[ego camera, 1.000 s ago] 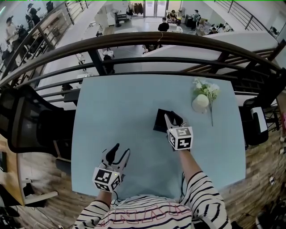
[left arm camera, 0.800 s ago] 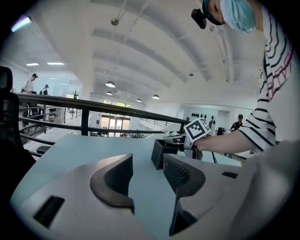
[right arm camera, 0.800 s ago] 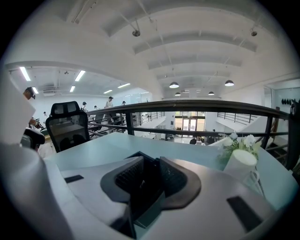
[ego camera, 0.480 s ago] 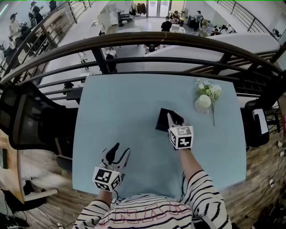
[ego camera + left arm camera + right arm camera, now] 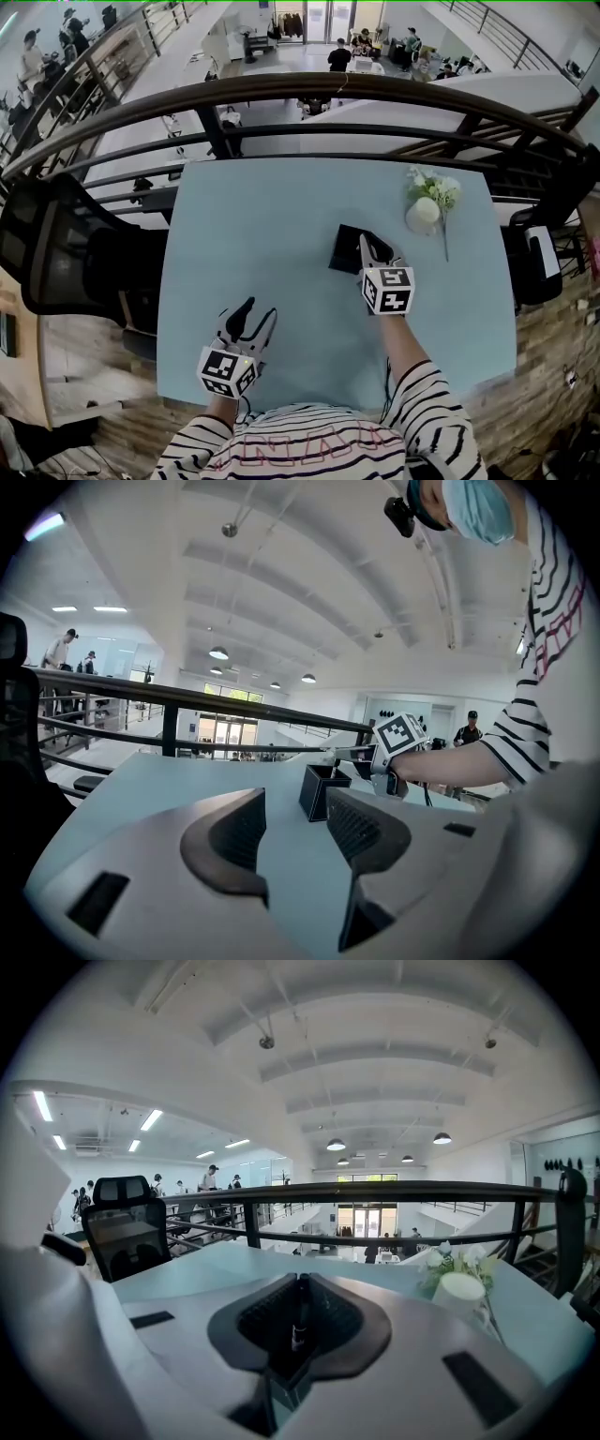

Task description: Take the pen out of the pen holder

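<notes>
Pale blue table (image 5: pixel 253 225), railing (image 5: pixel 300 86) past its far edge, black chair (image 5: pixel 56 244) off the left side.

Right gripper (image 5: pixel 367 242) reaches over the near right edge of the black holder (image 5: pixel 345 250), which stands upright about mid-table. In the right gripper view the jaws are narrow, with only a slit between the ribbed pads, and they have just been closing. A thin dark pen (image 5: pixel 297 1321) stands upright in that slit, gripped from both sides. Below the pads there is a dark shape, probably the holder's rim, though it is hard to be sure from this angle. Whether the pen's lower end is inside the holder cannot be told.

Left gripper (image 5: pixel 258 314) sits low over the near left part of the table, well apart from the holder. In its own view the jaws stand wide with nothing between them, just bare table. Past them the holder (image 5: pixel 317 794) shows, open top up, with the right gripper's pale fingers (image 5: pixel 352 753) level over its mouth. The pen is too thin to pick out from there.

White vase (image 5: pixel 422 216) with pale flowers (image 5: pixel 433 186) stands at the far right of the table, apart from the holder. It also shows in the right gripper view, to the right of the jaws (image 5: pixel 461 1290).
</notes>
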